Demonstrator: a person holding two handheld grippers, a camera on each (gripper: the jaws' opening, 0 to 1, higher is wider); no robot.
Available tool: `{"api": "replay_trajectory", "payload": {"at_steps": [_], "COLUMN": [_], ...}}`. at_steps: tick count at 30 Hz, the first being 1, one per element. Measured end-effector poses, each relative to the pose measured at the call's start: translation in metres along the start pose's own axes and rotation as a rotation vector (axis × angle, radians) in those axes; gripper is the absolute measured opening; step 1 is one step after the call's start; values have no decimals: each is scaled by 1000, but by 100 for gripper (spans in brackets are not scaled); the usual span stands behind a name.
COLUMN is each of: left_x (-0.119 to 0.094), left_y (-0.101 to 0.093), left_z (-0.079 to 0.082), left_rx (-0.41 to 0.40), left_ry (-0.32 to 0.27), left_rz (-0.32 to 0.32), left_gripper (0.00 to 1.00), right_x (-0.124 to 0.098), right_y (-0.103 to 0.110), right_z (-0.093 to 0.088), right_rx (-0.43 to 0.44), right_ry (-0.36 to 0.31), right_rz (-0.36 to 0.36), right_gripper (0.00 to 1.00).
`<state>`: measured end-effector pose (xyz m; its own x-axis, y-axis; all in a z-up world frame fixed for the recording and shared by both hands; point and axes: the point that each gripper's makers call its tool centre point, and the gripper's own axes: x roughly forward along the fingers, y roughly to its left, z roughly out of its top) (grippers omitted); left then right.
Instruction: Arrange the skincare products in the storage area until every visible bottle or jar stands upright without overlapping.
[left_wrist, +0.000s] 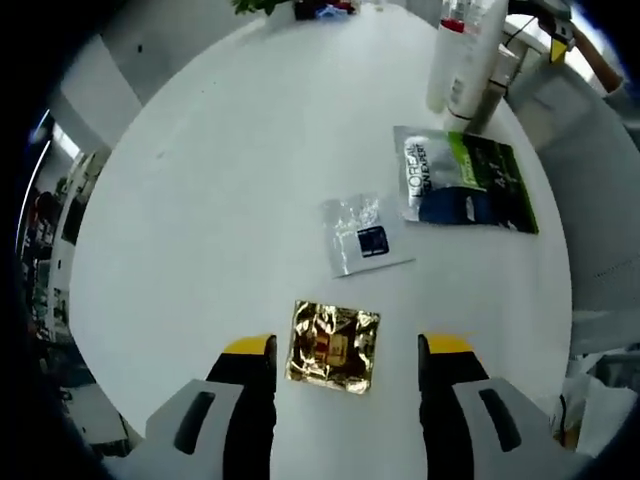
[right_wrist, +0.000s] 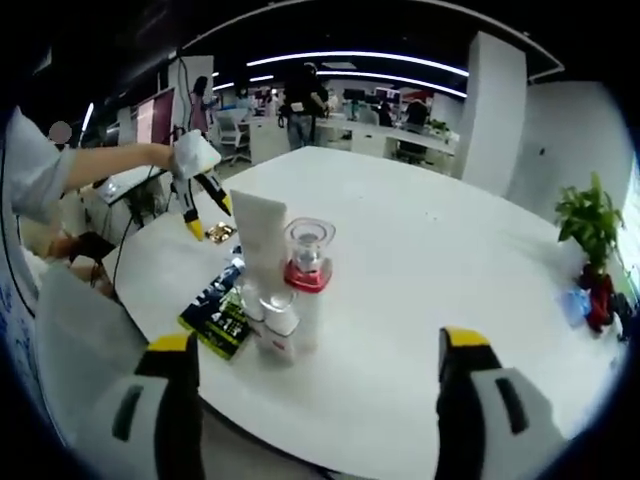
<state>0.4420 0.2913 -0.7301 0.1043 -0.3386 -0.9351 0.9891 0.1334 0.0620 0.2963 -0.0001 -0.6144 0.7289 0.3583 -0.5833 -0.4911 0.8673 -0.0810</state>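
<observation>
Still, with the left gripper (left_wrist: 347, 372) spread wide astride the flat gold sachet (left_wrist: 333, 346), a closing pinch may just skid off it, while the right gripper (right_wrist: 315, 385), also wide, could topple the upright bottles (right_wrist: 285, 290) just beyond it.

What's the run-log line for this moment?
left gripper: open, above gold sachet | right gripper: open, facing upright bottles | sachets flat on table

On the white bench (left_wrist: 220, 180) lie three flat sachets: one gold sachet (left_wrist: 333, 346), one clear sachet (left_wrist: 365, 234) and one larger dark and green sachet (left_wrist: 463, 181). Beside them stand three upright containers: one white tube (right_wrist: 264, 240), one clear-capped bottle with a red collar (right_wrist: 308, 268) and one small bottle (right_wrist: 279, 325).
</observation>
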Motion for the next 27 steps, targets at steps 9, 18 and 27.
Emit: {"api": "replay_trajectory", "payload": {"at_steps": [9,18,27], "left_x": [8,13,14], "left_y": [5,6,10], "left_z": [-10,-18,-17], "left_rx": [15,25,21], "left_ry": [51,87,92], "left_rz": [-16,-48,-66], "left_gripper": [50,48,43], "right_x": [1,2,1], "right_y": [-1,0,-2], "right_z": [-1,-5,-9], "right_rx": [1,6,8], "right_ry": [10,23,33], "right_rz": [0,-1,-10], "right_gripper": [100,100,100]}}
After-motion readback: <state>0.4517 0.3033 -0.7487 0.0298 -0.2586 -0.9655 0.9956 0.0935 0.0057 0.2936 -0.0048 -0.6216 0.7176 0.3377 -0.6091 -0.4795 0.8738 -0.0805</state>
